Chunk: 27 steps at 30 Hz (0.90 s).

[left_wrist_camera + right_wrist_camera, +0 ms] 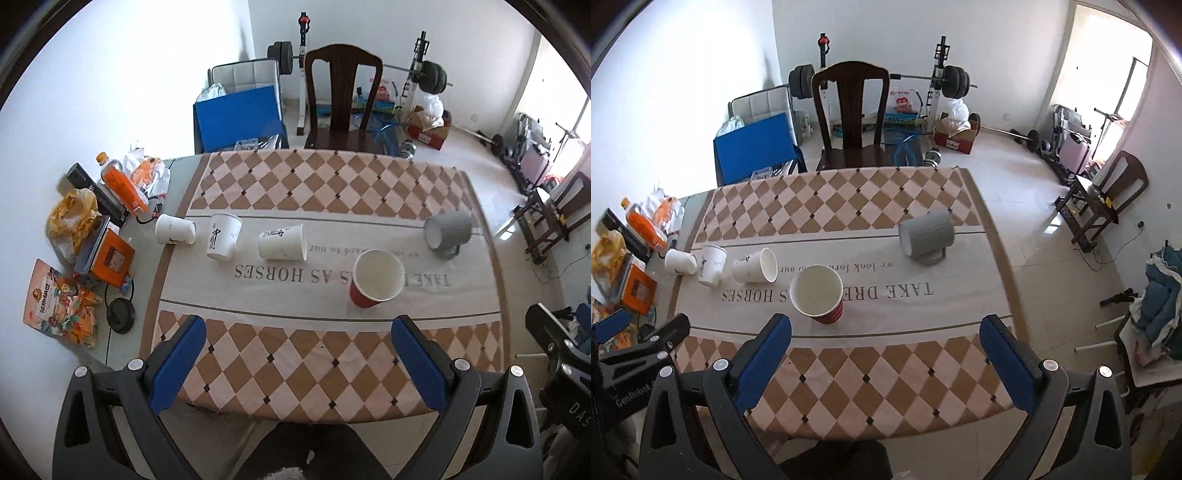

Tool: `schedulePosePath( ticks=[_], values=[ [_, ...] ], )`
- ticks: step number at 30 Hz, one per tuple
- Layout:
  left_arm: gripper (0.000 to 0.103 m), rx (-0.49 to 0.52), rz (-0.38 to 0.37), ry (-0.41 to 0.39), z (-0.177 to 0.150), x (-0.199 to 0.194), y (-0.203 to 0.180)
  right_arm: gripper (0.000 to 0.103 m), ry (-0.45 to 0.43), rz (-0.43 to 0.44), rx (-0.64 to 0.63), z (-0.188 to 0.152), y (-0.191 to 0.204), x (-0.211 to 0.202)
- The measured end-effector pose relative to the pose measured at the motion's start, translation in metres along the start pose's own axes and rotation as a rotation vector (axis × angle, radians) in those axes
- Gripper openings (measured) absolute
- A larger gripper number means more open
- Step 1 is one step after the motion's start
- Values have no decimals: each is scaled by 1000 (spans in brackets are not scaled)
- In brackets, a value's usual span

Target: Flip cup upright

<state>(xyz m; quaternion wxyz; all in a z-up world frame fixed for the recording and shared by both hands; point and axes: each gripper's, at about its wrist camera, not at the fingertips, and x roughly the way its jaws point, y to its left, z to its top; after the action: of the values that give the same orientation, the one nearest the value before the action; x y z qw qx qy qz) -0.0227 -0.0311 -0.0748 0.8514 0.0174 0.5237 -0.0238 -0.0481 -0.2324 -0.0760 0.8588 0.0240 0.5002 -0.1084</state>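
Note:
A red paper cup (376,282) (818,293) stands upright, mouth up, on the table runner. A grey mug (447,232) (927,236) lies on its side at the right, handle down. Two white paper cups lie on their sides: one mid-table (282,243) (755,269), one at the left edge (174,229) (679,262). Another white cup (223,242) (712,265) stands upright between them. My left gripper (297,332) and right gripper (886,328) are both open and empty, held above the near edge of the table.
A checked tablecloth (314,184) covers the table. Snack bags, an orange bottle (122,184) and boxes crowd the left side. A dark wooden chair (341,96) stands behind the table. The left gripper body shows in the right wrist view (635,347).

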Motion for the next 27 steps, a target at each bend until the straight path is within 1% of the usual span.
schedulePosePath(
  ticks=[5, 11, 15, 27],
  values=[
    [102, 5, 4, -4, -2, -29, -1, 103, -2, 20, 6, 1, -5, -38],
    [102, 5, 14, -13, -7, -50, 1, 103, -12, 34, 8, -1, -4, -67],
    [102, -2, 31, -25, -10, -57, 3, 103, -15, 36, 13, -1, -4, -73],
    [102, -15, 49, -25, -14, -65, 7, 103, -7, 52, -1, -4, -3, -84]
  ],
)
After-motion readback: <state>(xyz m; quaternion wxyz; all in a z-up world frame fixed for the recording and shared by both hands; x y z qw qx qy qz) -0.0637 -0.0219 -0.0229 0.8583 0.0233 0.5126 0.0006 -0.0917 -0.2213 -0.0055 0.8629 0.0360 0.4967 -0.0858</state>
